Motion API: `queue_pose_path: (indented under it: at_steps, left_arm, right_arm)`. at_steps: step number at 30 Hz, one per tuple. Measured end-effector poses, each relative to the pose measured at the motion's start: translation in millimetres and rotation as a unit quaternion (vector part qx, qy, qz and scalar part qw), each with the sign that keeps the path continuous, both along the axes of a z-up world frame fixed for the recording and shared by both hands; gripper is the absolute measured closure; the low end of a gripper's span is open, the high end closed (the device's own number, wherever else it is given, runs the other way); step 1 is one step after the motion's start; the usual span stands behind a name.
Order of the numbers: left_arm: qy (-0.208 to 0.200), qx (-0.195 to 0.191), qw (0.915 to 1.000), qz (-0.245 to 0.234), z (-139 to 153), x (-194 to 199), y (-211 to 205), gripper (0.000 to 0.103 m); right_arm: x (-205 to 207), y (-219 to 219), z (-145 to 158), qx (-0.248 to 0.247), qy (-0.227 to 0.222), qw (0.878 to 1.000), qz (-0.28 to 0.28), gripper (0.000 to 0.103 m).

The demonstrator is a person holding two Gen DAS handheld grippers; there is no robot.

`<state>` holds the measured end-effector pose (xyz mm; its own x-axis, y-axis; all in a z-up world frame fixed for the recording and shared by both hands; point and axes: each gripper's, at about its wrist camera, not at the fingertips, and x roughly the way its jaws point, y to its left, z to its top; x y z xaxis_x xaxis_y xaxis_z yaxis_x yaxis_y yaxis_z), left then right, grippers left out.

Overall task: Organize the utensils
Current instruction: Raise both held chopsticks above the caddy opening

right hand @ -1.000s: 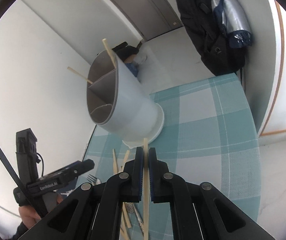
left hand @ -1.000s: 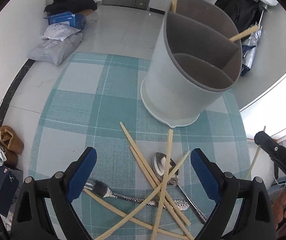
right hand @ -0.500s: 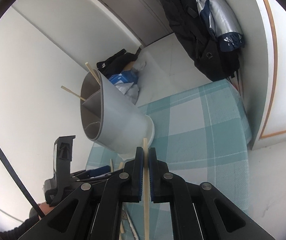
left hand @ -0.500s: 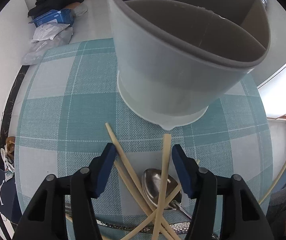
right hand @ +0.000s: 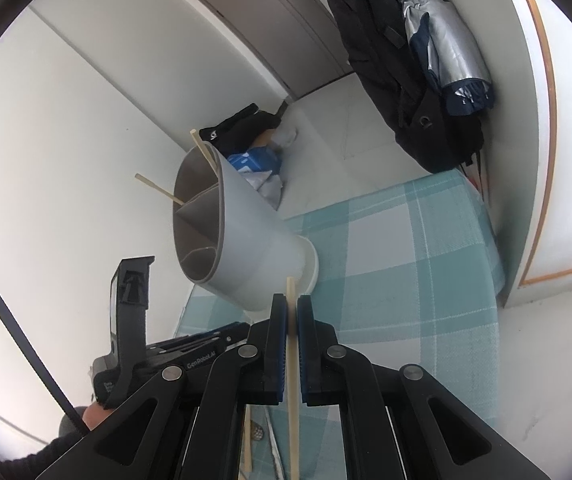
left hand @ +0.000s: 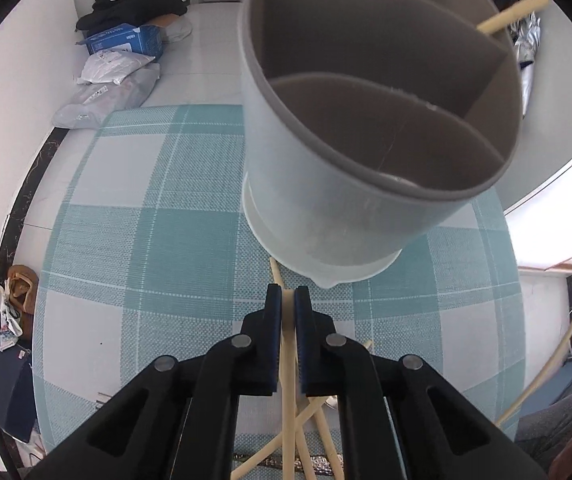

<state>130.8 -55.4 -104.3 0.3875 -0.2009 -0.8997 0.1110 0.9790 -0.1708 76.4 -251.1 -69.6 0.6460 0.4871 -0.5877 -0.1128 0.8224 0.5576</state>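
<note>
Your left gripper [left hand: 288, 300] and right gripper [right hand: 292, 312] each pinch one light, stiff, slippery chopstick [left hand: 287, 364] near its upper end, just before the grey divided holder [left hand: 338, 216] on the checked cloth [left hand: 125, 240].

left wrist: steep down, close over holder [left hand: 366, 168] | right wrist: shallower, from the side | shared: holder, checked cloth [right hand: 406, 248]

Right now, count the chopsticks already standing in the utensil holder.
2, both in the utensil holder: one chopstick pokes above its far rim, the other chopstick leans out sideways. Shorter ones may sit hidden inside.
</note>
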Motion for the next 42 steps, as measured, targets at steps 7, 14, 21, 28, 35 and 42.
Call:
queue_pose_path:
  at_steps: [7, 14, 21, 28, 35, 42]
  left_arm:
    - [-0.041, -0.033, 0.9983, 0.026, 29, -19, 10, 0.100]
    - [-0.097, -0.068, 0.9921, 0.040, 66, -37, 15, 0.100]
    - [-0.146, -0.107, 0.9818, 0.058, 91, -40, 35, 0.100]
    - [-0.217, -0.115, 0.9662, 0.079, 122, -53, 40, 0.100]
    - [-0.277, -0.110, 0.9495, 0.098, 155, -53, 44, 0.100]
    - [-0.322, -0.109, 0.9334, 0.115, 184, -38, 46, 0.100]
  right_arm:
    - [-8, 12, 15, -0.021, -0.029, 0.999, 0.001, 0.099]
    - [-19, 27, 28, -0.041, -0.055, 0.998, 0.007, 0.099]
    - [-31, 44, 37, -0.061, -0.080, 0.995, 0.015, 0.099]
    - [-42, 61, 46, -0.088, -0.110, 0.990, 0.023, 0.099]
    - [-49, 69, 53, -0.099, -0.124, 0.987, 0.026, 0.099]
    - [-42, 54, 88, -0.078, -0.144, 0.986, 0.015, 0.099]
